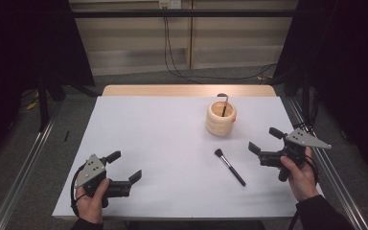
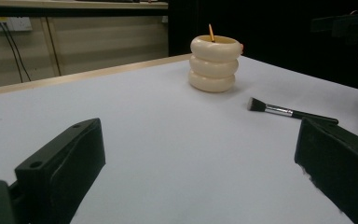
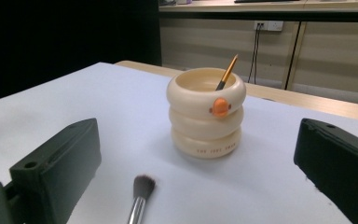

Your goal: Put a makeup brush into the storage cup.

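- While it rests low over the near left corner of the white worktop (image 1: pixel 163 143), the left tool (image 1: pixel 125 167) is held in the person's left hand (image 1: pixel 92 201), its jaws spread wide with nothing between them.
- From the left gripper view, the same two black jaws rise at either side of the frame, well apart, with bare worktop in the gap.
- Right of centre on the worktop lies a makeup brush (image 1: pixel 230 166), flat, its dark bristle head pointing towards the far left and its black handle running towards the near right; nothing touches it.
- Beyond the brush, towards the far edge, stands a cream holder (image 1: pixel 221 118) shaped like three stacked rings, upright, with an orange knob (image 3: pixel 221 107) on its upper ring.
- Inside the holder a thin brush (image 3: pixel 227 71) with an orange handle leans against the rim, its end sticking up above it.
- At the right edge of the worktop the right tool (image 1: pixel 263 142) is held in the right hand (image 1: pixel 301 178), jaws wide apart and gripping nothing, aimed leftward.
- From the right gripper view, the holder stands between the two jaws farther off, and the bristle head of the makeup brush lies just ahead of the left-hand jaw.
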`<state>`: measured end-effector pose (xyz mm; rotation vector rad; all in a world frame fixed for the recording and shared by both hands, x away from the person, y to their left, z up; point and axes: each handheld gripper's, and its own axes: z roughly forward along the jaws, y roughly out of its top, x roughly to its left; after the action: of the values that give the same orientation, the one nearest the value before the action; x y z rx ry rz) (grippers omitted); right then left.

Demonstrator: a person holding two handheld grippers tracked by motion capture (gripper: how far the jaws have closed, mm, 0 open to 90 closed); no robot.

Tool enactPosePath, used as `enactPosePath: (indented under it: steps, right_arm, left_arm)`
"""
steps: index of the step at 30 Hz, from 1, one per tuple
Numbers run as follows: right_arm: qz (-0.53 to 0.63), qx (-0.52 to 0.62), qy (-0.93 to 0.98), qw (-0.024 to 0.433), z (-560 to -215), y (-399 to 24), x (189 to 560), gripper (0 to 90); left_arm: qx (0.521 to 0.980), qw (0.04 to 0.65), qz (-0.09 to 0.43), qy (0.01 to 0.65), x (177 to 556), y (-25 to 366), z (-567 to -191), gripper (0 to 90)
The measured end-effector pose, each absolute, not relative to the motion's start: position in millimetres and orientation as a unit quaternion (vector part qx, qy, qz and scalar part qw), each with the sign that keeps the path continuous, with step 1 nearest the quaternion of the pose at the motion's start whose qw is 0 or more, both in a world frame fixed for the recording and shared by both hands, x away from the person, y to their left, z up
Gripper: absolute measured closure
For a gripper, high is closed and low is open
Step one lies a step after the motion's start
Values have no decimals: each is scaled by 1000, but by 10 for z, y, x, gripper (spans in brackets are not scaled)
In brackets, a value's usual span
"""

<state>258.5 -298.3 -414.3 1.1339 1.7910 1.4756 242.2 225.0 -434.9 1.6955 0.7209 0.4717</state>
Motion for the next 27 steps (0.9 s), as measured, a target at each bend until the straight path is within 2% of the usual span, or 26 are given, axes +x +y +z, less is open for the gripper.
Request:
enactPosePath:
  steps: [27]
  right_arm:
    - [532, 436, 675, 267, -4373, -3126, 2033, 5]
  left_arm:
    - [720, 584, 208, 313, 2314, 2312, -4335, 20]
